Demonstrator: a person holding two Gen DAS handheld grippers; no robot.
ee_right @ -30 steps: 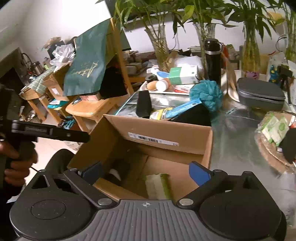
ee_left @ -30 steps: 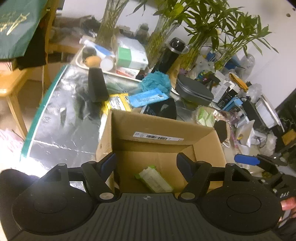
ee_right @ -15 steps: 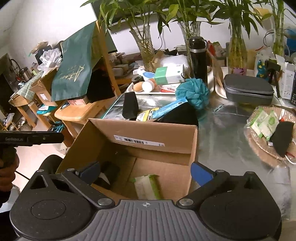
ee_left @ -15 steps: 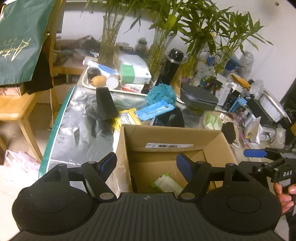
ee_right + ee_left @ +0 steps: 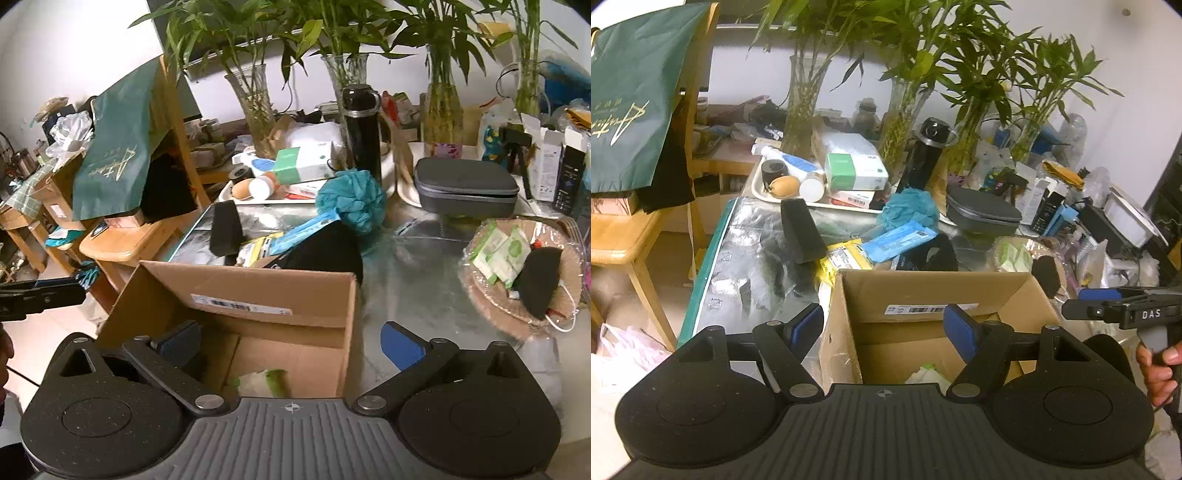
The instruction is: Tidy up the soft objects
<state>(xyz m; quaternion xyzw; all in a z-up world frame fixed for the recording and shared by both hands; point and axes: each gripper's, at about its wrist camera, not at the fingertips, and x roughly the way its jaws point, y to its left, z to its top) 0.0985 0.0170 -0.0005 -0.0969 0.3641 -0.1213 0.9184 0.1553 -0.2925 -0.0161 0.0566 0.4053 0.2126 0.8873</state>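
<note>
**Soft-goods sorting station: contents, largest first**

- Foil-covered table [image 5: 417, 273]: reflective top, crowded along the far edge.
- Cardboard box [image 5: 934, 291]: open-topped, barcode label on the inner far wall, standing at the near table edge. Also in right view [image 5: 258, 291].
- Grey zip case [image 5: 465, 188]: shut, far right of centre, beside the vases.
- Wicker tray [image 5: 491, 299]: right of the box, holding green-and-white packets and a black mask [image 5: 537, 280].
- Black pouch [image 5: 325, 251]: lying just behind the box's far wall.
- Teal bath pouf [image 5: 349, 201]: behind the black pouch, near the black bottle [image 5: 362, 136].
- Black sponge block [image 5: 801, 230]: upright on the foil, left of the box.
- Blue packet [image 5: 899, 240]: flat, between pouf and box.
- Green-and-white wipes pack [image 5: 273, 382]: inside the box, on its floor; partly hidden by the gripper body.
- Left gripper [image 5: 882, 326]: fingers spread wide, holding nothing, straddling the box's left wall.
- Right gripper [image 5: 291, 341]: fingers spread wide, holding nothing, straddling the box's right wall.
</note>
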